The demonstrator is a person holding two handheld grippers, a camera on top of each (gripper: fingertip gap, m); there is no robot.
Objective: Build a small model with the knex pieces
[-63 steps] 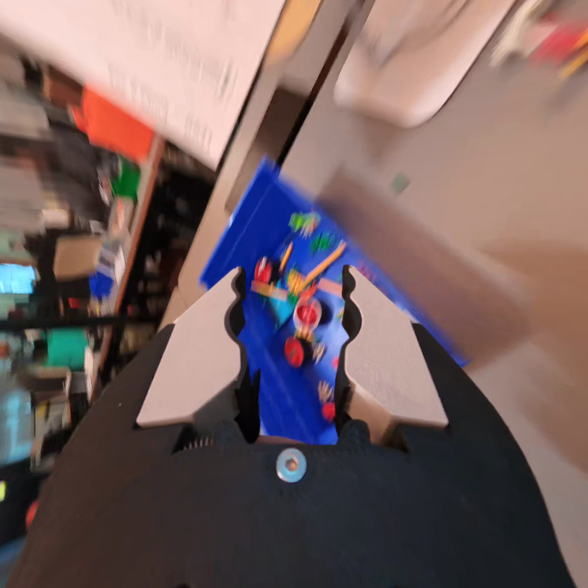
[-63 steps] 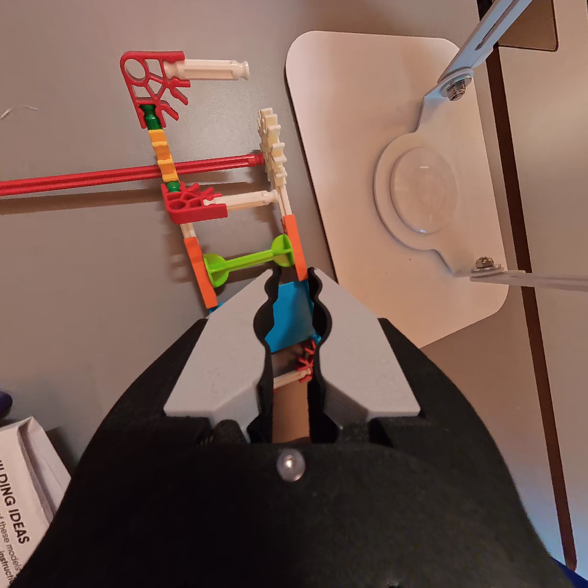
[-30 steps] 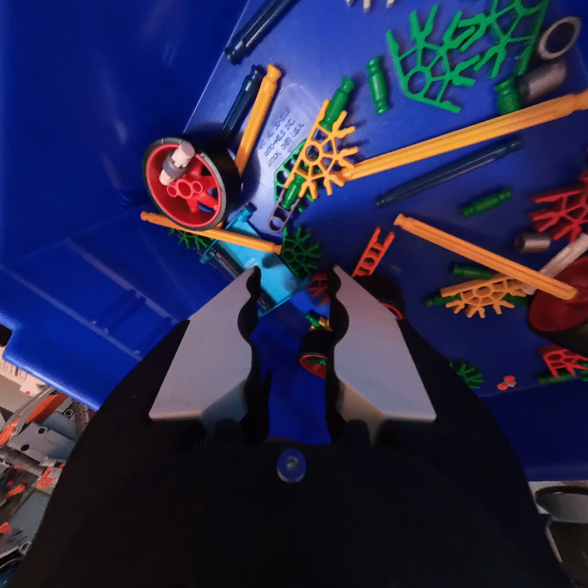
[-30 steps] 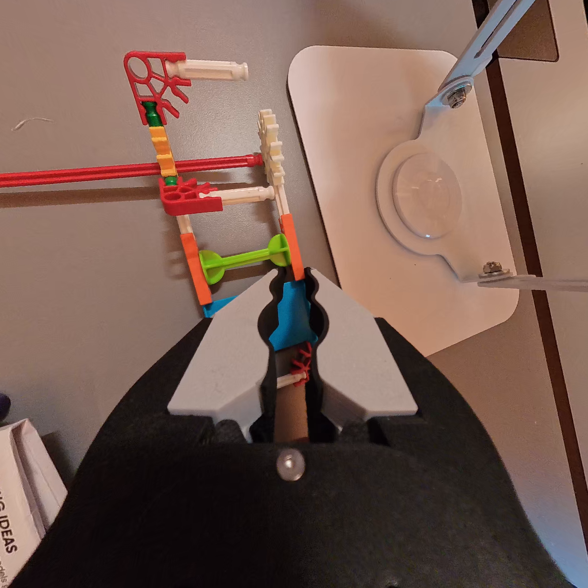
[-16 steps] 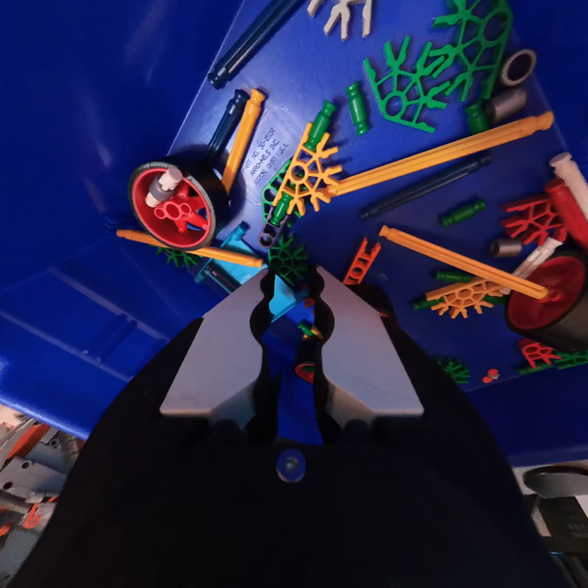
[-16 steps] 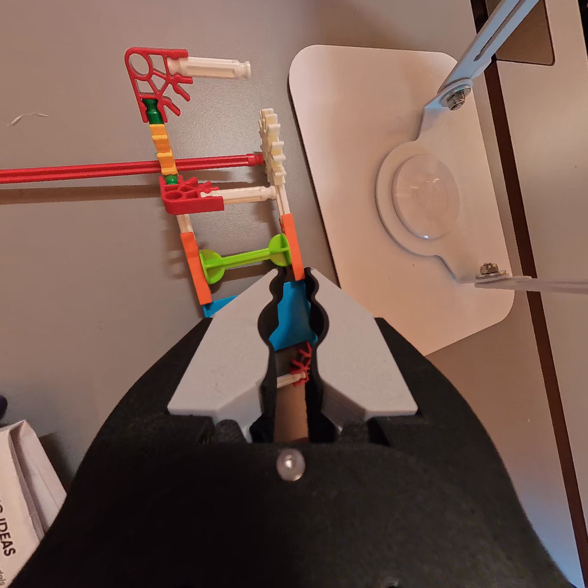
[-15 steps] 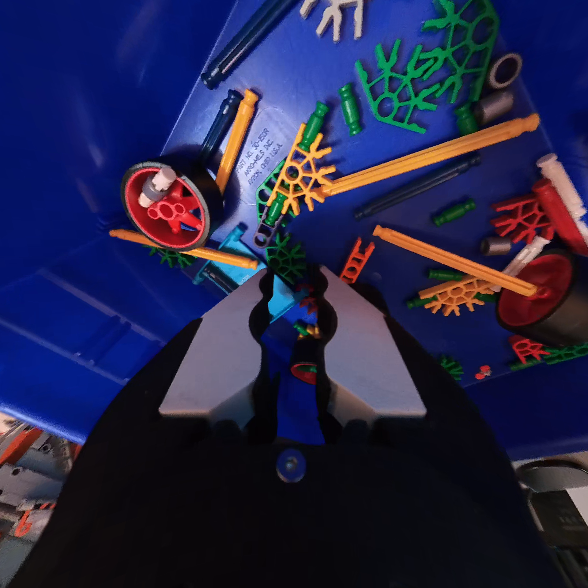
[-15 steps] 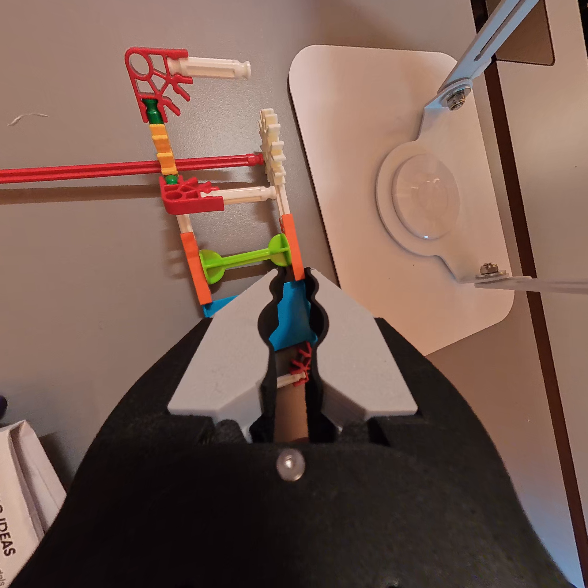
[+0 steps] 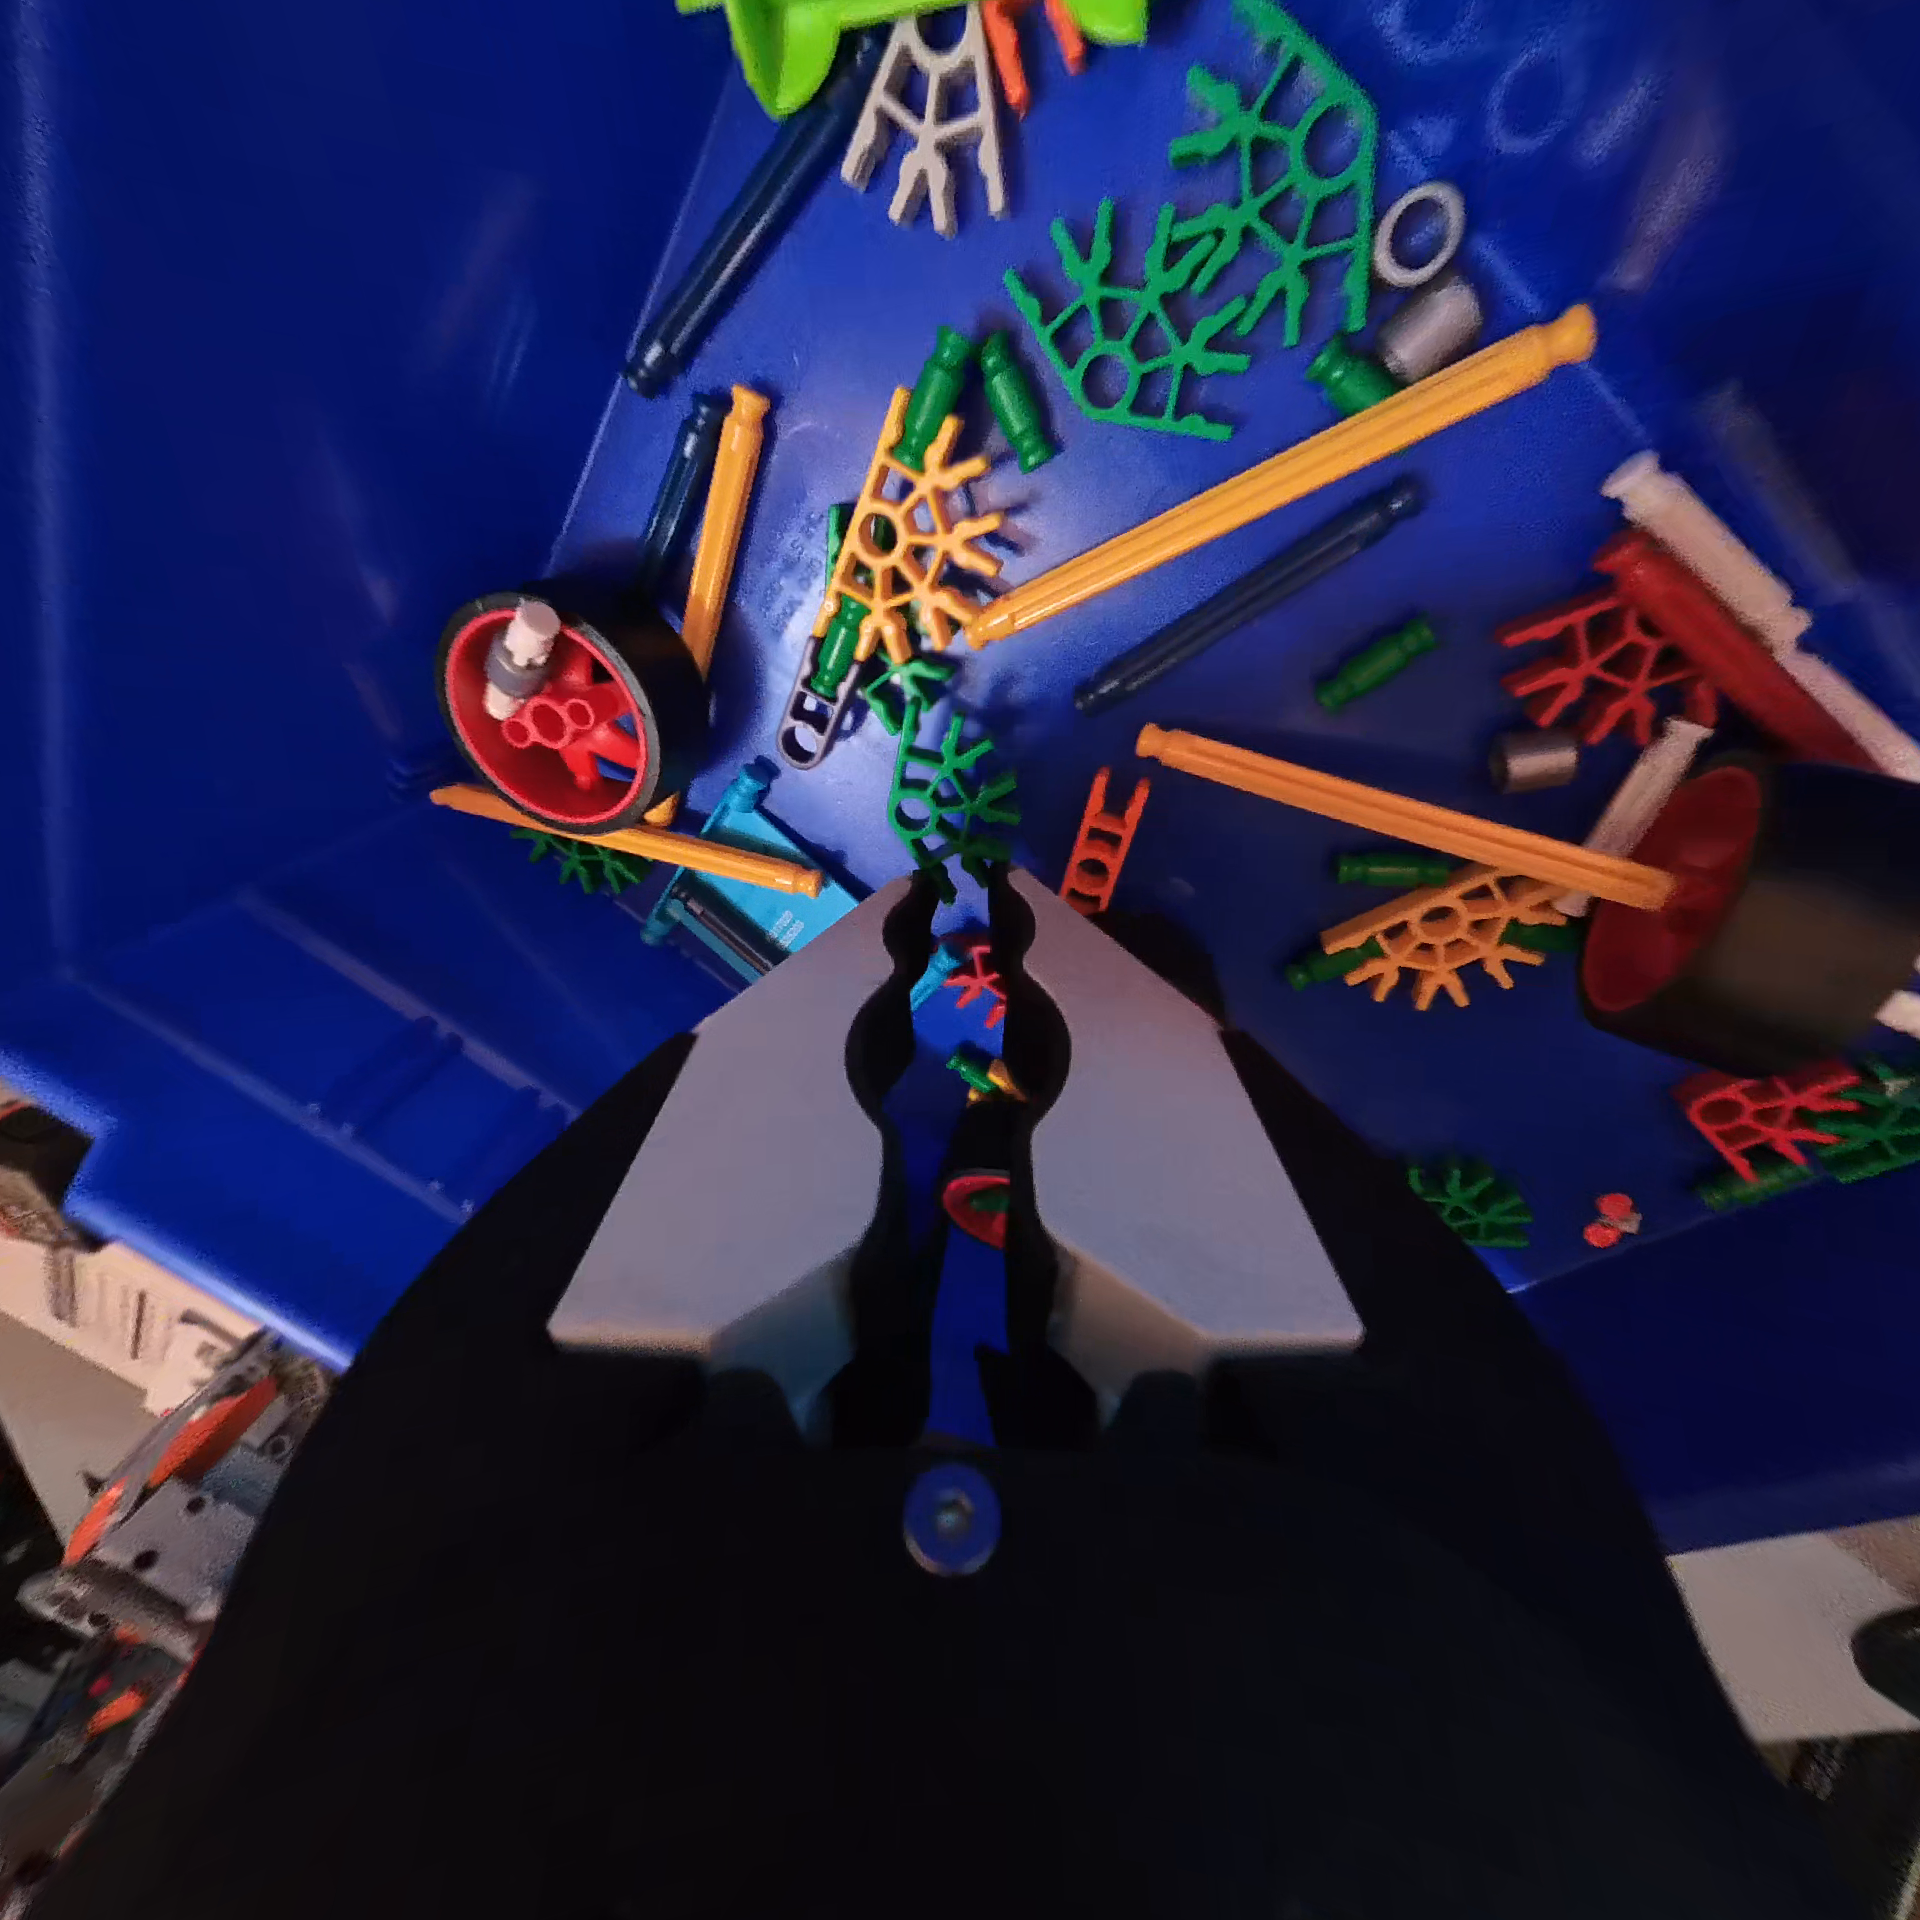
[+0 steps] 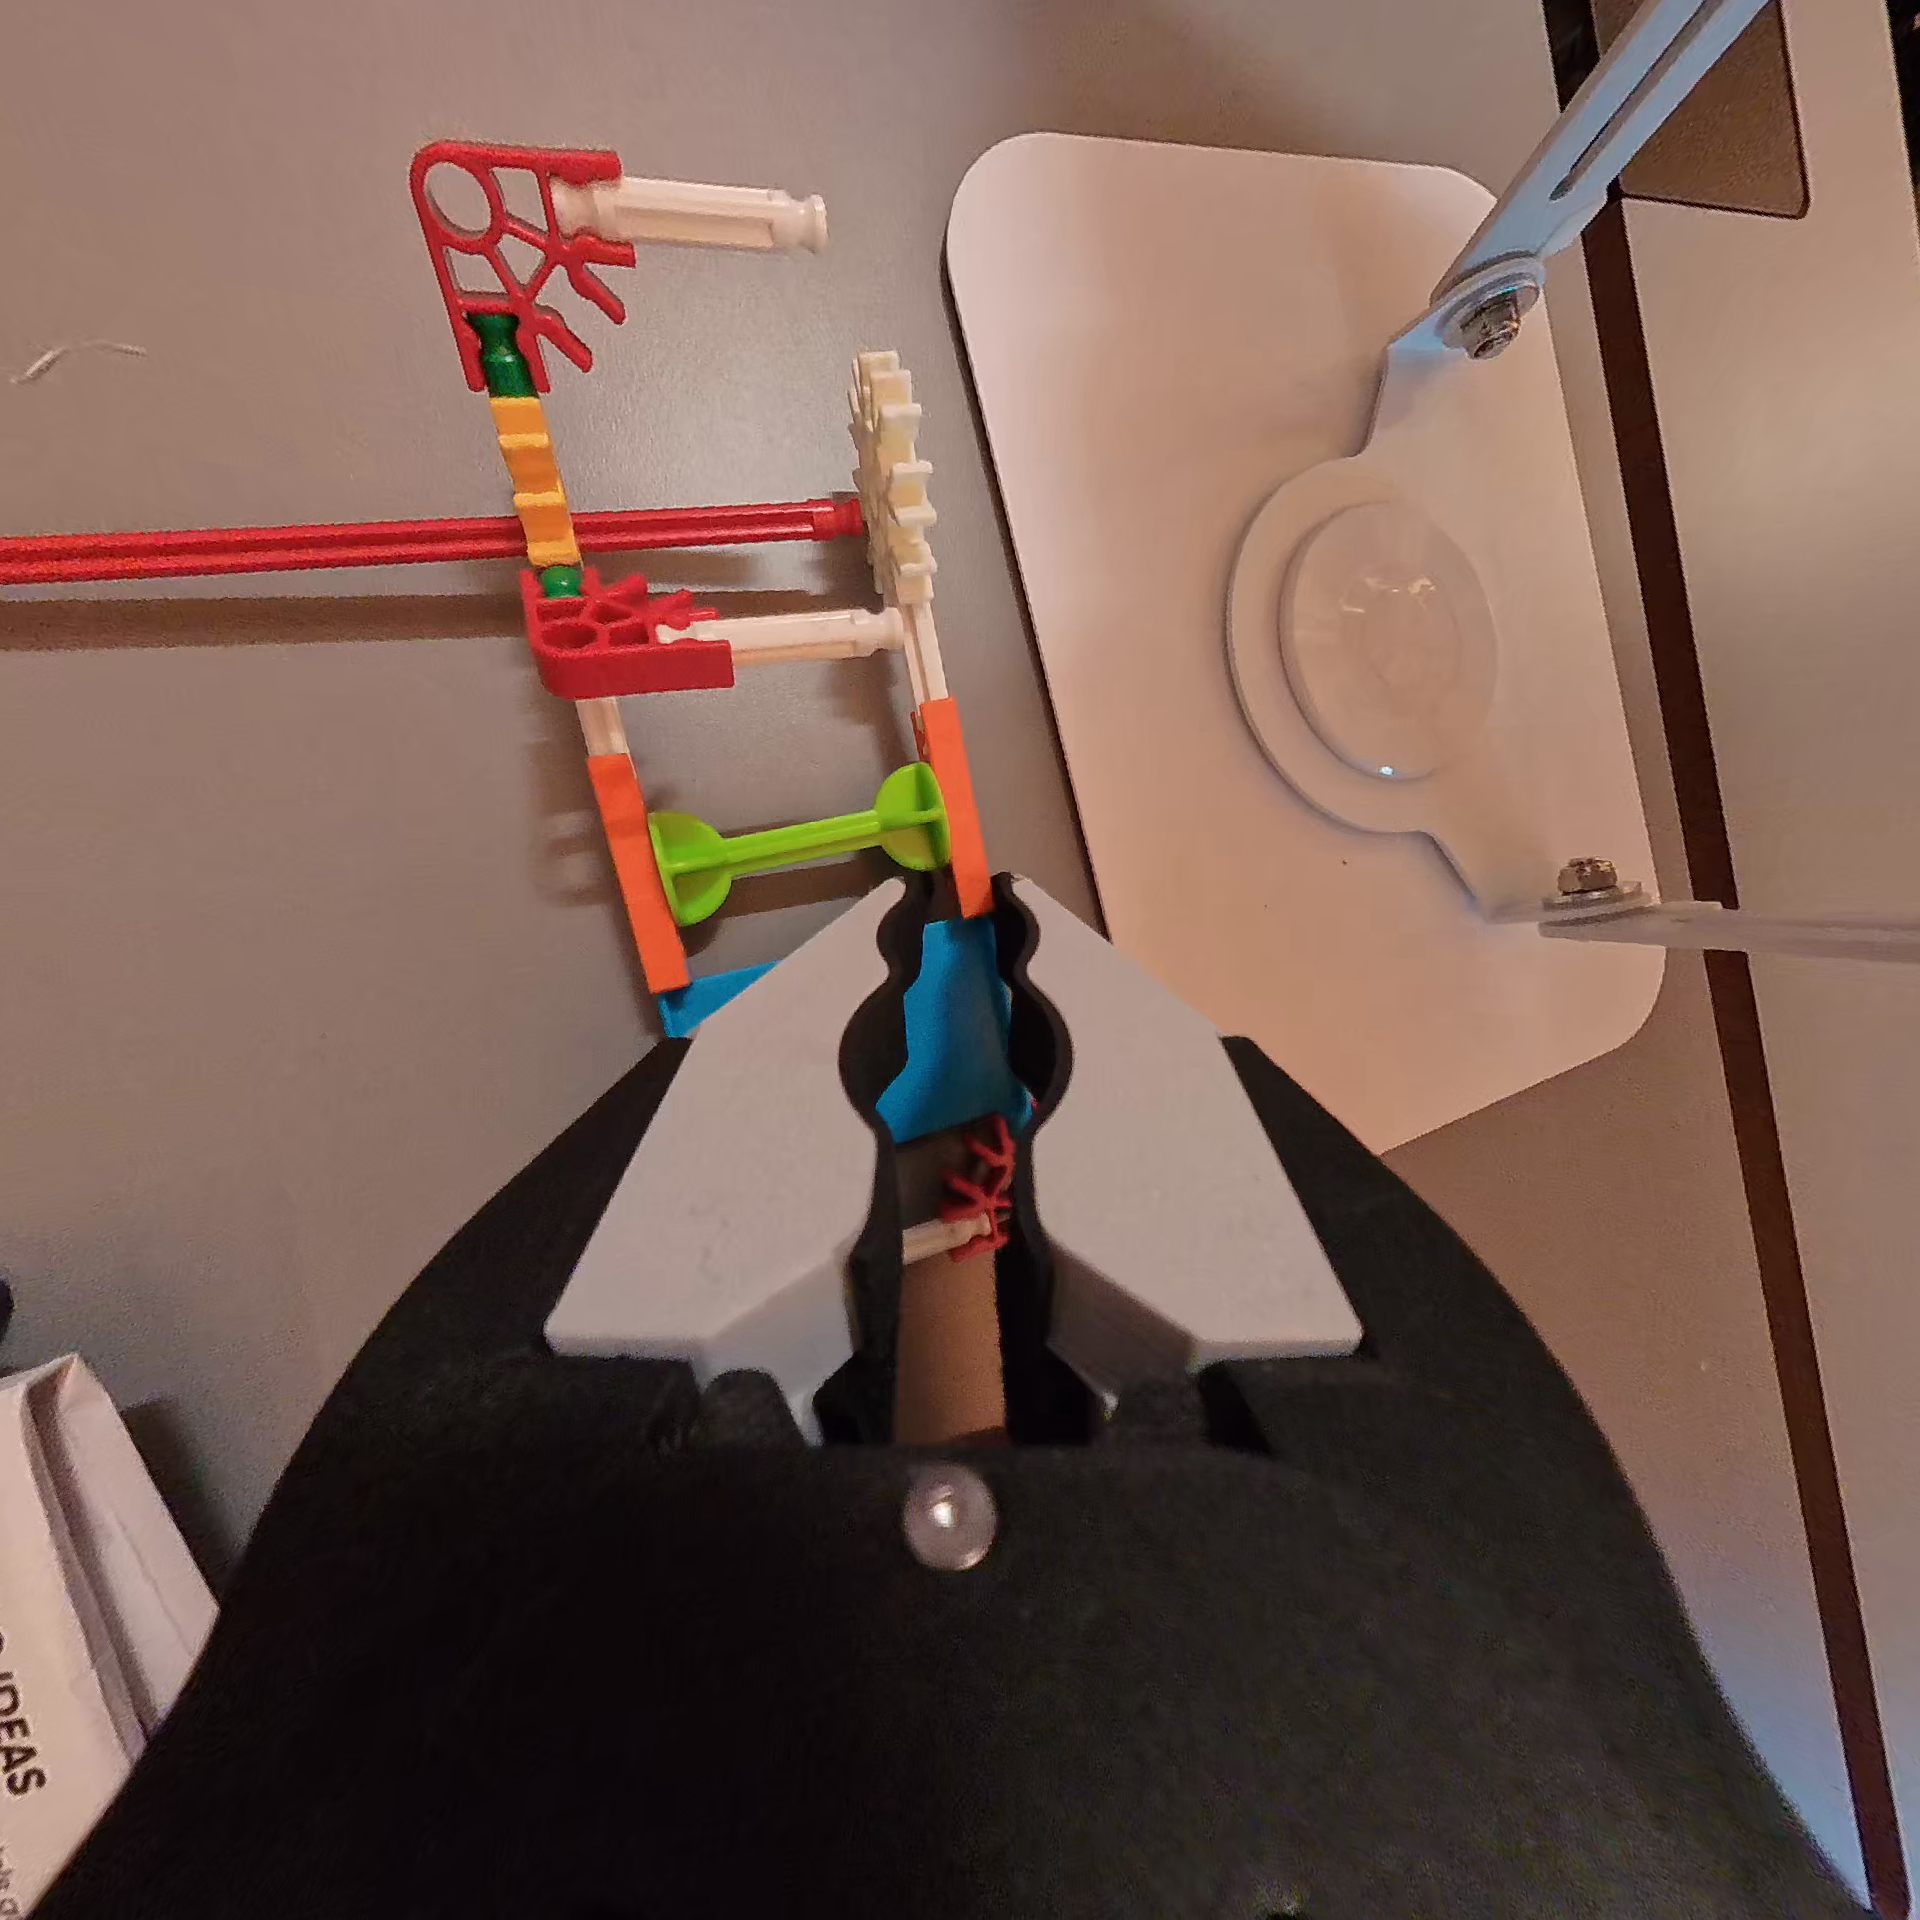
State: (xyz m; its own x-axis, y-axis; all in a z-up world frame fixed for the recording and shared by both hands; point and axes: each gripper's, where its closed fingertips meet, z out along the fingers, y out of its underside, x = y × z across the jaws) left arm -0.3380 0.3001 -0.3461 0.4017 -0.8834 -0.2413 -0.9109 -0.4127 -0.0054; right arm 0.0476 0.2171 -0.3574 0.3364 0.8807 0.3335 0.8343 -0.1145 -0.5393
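Observation:
In the left wrist view my left gripper (image 9: pixel 958 888) is inside a blue bin (image 9: pixel 312 416) of loose construction-toy parts. Its fingertips are shut on a dark green snowflake connector (image 9: pixel 951 790), which sticks out ahead of the tips. A red wheel with a black tyre (image 9: pixel 566 712) and a light blue panel (image 9: pixel 748 904) lie to the left. In the right wrist view my right gripper (image 10: pixel 951 894) is shut on the blue panel (image 10: pixel 951 1029) at the near end of a built toy frame. The frame has orange pieces (image 10: pixel 634 862), a lime spool (image 10: pixel 800 836), red connectors (image 10: pixel 499 239) and white rods (image 10: pixel 717 218).
The bin also holds yellow rods (image 9: pixel 1278 478), a yellow connector (image 9: pixel 909 551), an orange ladder piece (image 9: pixel 1101 842), green connectors (image 9: pixel 1195 301) and a second wheel (image 9: pixel 1745 925). On the grey table a long red rod (image 10: pixel 312 540) crosses the frame, with a white plate and lens (image 10: pixel 1143 520) to its right and a booklet (image 10: pixel 62 1558) lower left.
My left gripper swung from over the table into the bin, then its jaws narrowed and shut on the green connector. The right gripper and the frame have hardly moved.

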